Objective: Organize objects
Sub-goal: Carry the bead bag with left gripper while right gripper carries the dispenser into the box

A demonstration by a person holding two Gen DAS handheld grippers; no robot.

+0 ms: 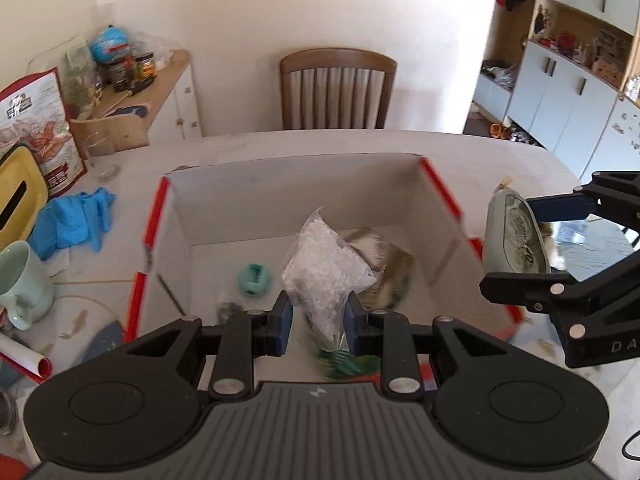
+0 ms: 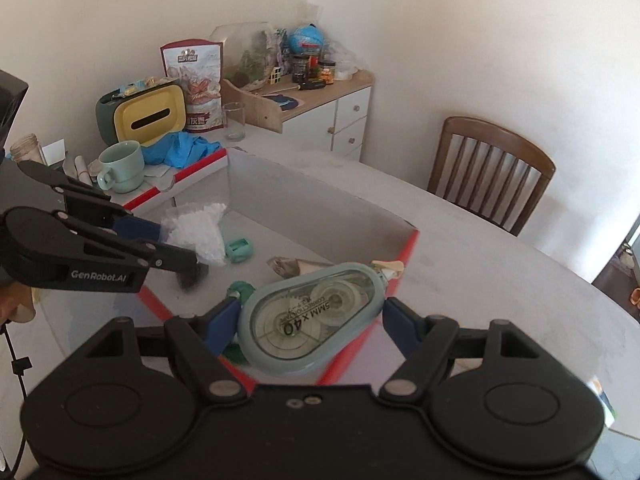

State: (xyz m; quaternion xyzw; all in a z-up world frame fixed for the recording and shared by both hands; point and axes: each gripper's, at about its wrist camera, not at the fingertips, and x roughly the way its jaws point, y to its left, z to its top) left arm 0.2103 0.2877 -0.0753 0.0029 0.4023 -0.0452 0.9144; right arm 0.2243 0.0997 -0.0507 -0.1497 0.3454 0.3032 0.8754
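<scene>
**Two grippers, two loads, one open box**

Two items hang over the cardboard box [image 1: 224, 216] at once; the clear bag of white granules [image 1: 326, 268] is pinched near its lower end between the blue pads of the left gripper [image 1: 318, 330], above the box floor, while the correction tape dispenser [image 2: 310, 316] sits crosswise in the right gripper [image 2: 310, 326], over the box's near right corner; its left pad touches the casing, the right pad appears barely in contact. Risks, as a judgement: the smooth casing could twist free from so slight a grip and fall outside the red-edged wall; the limp bag could slide out or snag. Inside lie a teal sharpener [image 1: 254, 280] and small oddments; a green mug [image 2: 120, 166], blue gloves [image 1: 72, 222] and a wooden chair [image 1: 338, 88] surround it on and beyond the table [image 1: 460, 152].
</scene>
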